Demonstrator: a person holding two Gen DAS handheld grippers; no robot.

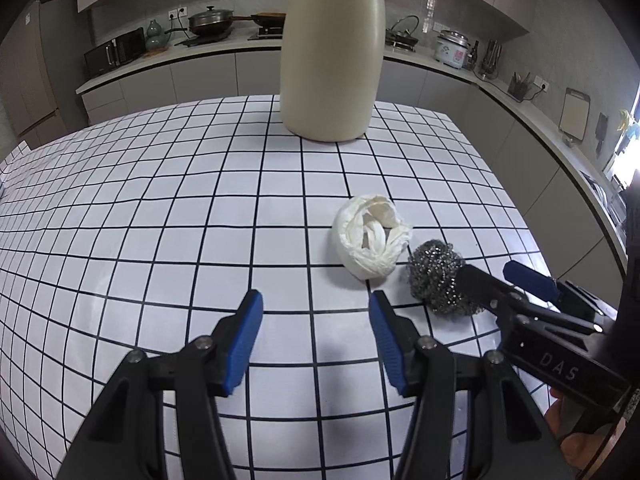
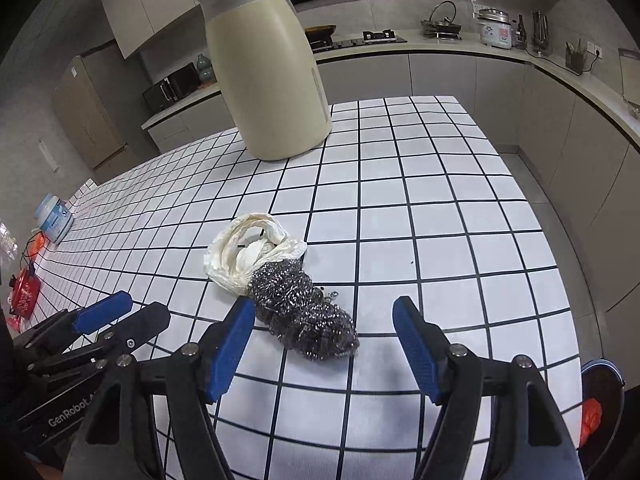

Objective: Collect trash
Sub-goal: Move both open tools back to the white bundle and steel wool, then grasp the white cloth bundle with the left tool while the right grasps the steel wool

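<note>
Crumpled white tissue [image 2: 248, 252] touches a steel-wool scourer [image 2: 308, 320] on the table [image 2: 440, 220].

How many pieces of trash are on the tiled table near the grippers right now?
2: a crumpled white wad and a steel wool scrubber touching its near side, just ahead of the right gripper. More may lie out of frame.

Even indoor light with window glare at the far right, soft shadows, sharp focus, and strong fisheye bending and dark corners.

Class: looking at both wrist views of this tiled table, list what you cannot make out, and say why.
- Jug top: left view, cut off by the upper edge.
- Bin contents: right view, cut by the table edge.
- Tub label: right view, too small.
- Scourer's far side: left view, hidden behind the right gripper.
</note>
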